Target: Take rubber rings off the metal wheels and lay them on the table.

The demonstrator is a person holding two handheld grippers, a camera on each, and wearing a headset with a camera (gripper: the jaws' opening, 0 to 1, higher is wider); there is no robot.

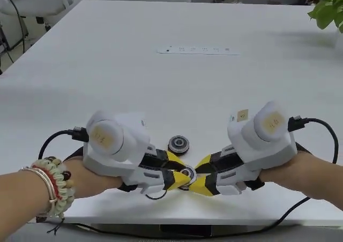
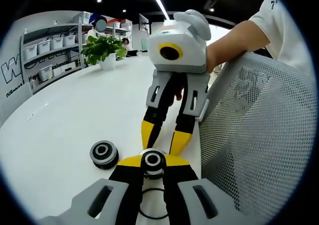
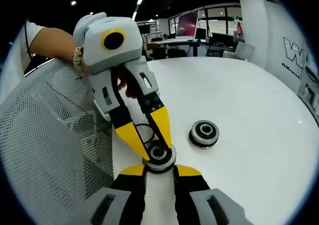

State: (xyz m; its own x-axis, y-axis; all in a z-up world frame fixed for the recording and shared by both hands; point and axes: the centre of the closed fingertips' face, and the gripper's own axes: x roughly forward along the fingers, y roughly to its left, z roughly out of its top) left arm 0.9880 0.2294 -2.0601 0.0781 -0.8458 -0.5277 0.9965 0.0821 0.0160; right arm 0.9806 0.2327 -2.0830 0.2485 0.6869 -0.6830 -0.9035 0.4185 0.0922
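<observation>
Head view — metal wheel [image 1: 187,173] between jaws — left gripper [image 1: 179,176], right gripper [image 1: 200,173]

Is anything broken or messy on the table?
Nothing looks broken or spilled. A loose rubber ring lies flat on the table near its front edge, beneath the left gripper.

Both grippers, left gripper [image 1: 179,171] and right gripper [image 1: 199,173]: white housings, black jaws, yellow tips, black cables. Metal wheel [image 1: 187,173] between the tips: silver hub inside concentric black and silver bands. Second wheel [image 1: 178,144]: same banding, black outer ring. Loose rubber ring [image 2: 155,211]: thin, black. Counter [image 1: 161,92]: plain white. Chair [image 2: 249,135]: grey mesh. Plant [image 1: 324,6]: green leaves. Bracelets [image 1: 53,180]: red and cream beads.
</observation>
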